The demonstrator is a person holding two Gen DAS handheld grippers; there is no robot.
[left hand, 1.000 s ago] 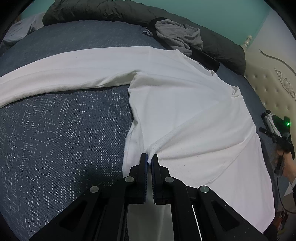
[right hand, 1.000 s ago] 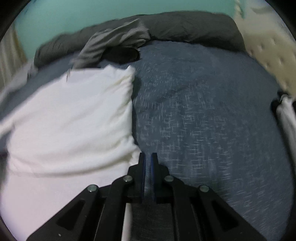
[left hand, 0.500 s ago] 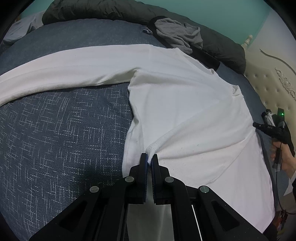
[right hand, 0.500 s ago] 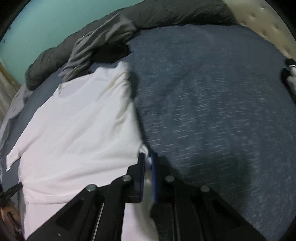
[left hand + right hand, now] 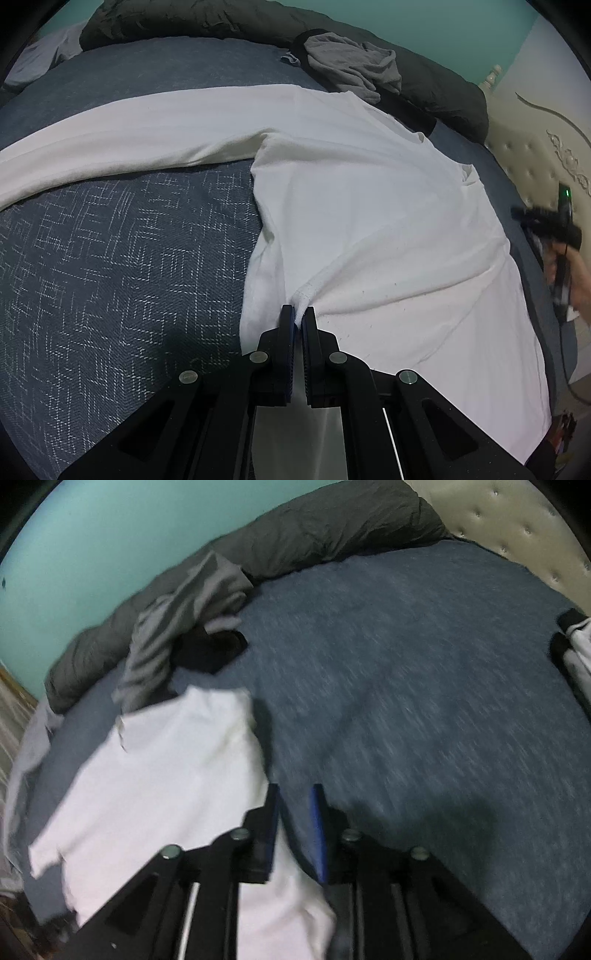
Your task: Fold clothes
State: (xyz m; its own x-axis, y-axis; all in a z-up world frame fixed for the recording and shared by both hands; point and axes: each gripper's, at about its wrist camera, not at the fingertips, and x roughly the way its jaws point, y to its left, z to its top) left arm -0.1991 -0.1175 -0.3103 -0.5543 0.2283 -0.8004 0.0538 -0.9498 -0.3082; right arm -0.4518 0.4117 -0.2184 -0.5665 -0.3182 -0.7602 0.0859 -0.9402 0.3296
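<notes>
The bed (image 5: 122, 258) carries the work: a blue-grey woven cover, with a dark quilt (image 5: 229, 18) bunched along the far edge and a crumpled grey garment (image 5: 351, 62) lying against it. A padded headboard (image 5: 535, 158) bounds one side.

The white long-sleeved shirt (image 5: 369, 206) lies flat on the bed cover. One sleeve (image 5: 147, 129) extends straight out to the side; the opposite side is already folded in over the body, judging by the hemmed edge that runs diagonally across the panel.

The left tool (image 5: 299, 321) is pressed together on that folded-in hem, pinching a small gather of white fabric. The probable purpose is to anchor the fold so the layer does not slide while the other hand repositions.

The right tool (image 5: 293, 801) is blurred. Its jaws are opening, and only bed cover shows in the gap between them. It hangs over the shirt's right-hand edge, with white fabric below its left finger (image 5: 271, 812). In the left wrist view it appears beyond the shirt's far edge, held in the person's hand (image 5: 576, 273).
</notes>
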